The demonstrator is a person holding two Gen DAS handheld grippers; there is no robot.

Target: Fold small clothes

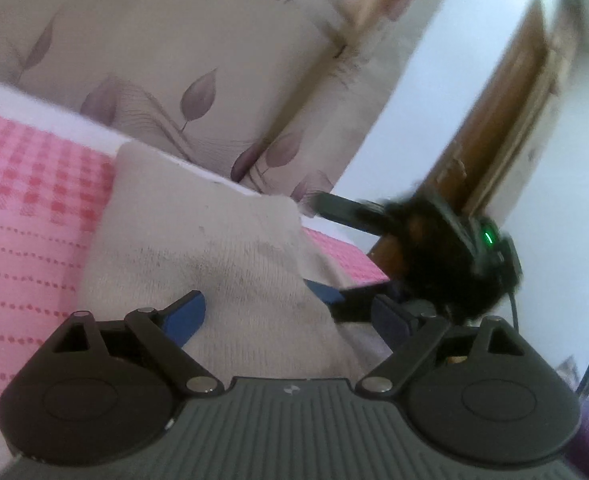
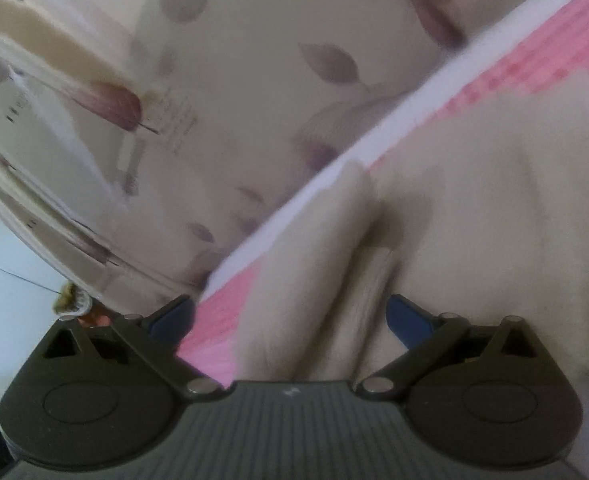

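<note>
A pink checked bedcover (image 1: 26,216) with dotted rows spreads under everything, before a cream leaf-printed curtain (image 1: 166,40). On it lies the off-white knitted garment (image 1: 214,248), soft and ribbed, greyed with faint smudges, one edge rolled into a thick fold (image 2: 358,248). The left gripper (image 1: 290,316) stands wide over it, gripping nothing; the right gripper (image 2: 294,320) straddles the fold, likewise spread, pads not pressing.

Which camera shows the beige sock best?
The left wrist view: the sock shows sharply there, with its knit and its edges on the pink cloth. The right wrist view shows only blurred beige folds.
</note>
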